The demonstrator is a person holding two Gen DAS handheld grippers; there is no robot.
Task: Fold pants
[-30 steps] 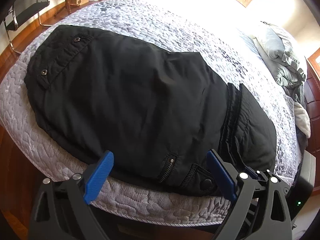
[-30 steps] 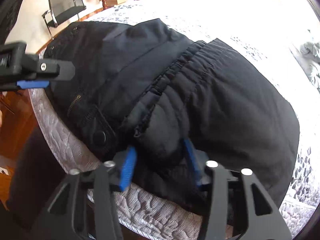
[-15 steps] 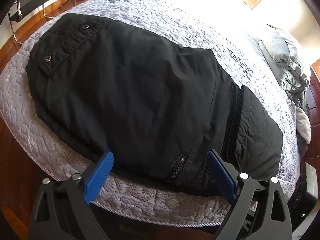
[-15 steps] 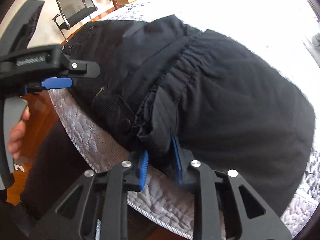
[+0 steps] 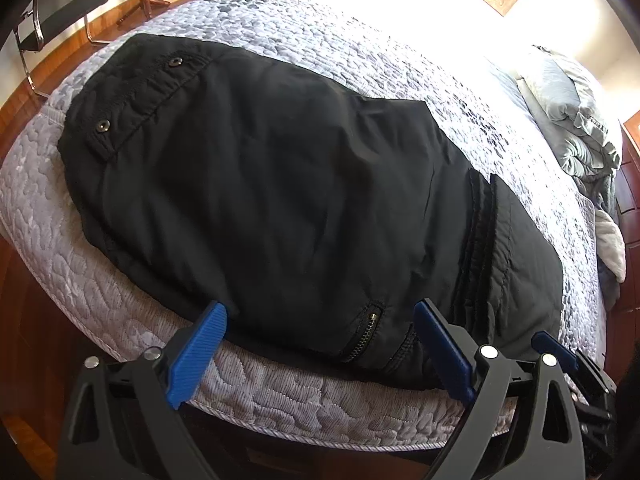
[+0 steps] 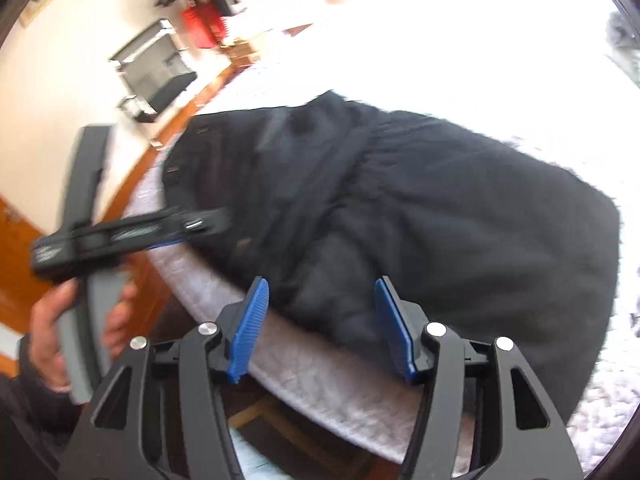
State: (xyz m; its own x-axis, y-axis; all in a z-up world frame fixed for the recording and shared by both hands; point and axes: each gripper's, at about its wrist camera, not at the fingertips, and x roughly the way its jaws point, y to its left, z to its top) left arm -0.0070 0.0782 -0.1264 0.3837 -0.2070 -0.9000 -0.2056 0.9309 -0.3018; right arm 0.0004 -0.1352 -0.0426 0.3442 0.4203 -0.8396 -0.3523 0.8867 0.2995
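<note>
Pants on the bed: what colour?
Black pants; the left wrist view shows it best.

My left wrist camera looks from the bed's (image 5: pixel 120 312) near edge, close and slightly downward, across the pants (image 5: pixel 280 200) toward the pillows (image 5: pixel 568 120). My right wrist camera, blurred, sits close at the same edge, facing leftward. Both share the pants and chair (image 5: pixel 60 12).

Right wrist view is motion-blurred: black padded pants (image 6: pixel 440 232) show no seam detail, red object (image 6: pixel 202 26) at 11 o'clock unidentifiable. Left hand-held gripper (image 6: pixel 132 236) smeared at 9 o'clock, jaw gap unreadable there. Grey quilted bed (image 5: pixel 280 396) cut off at 6 o'clock.
</note>
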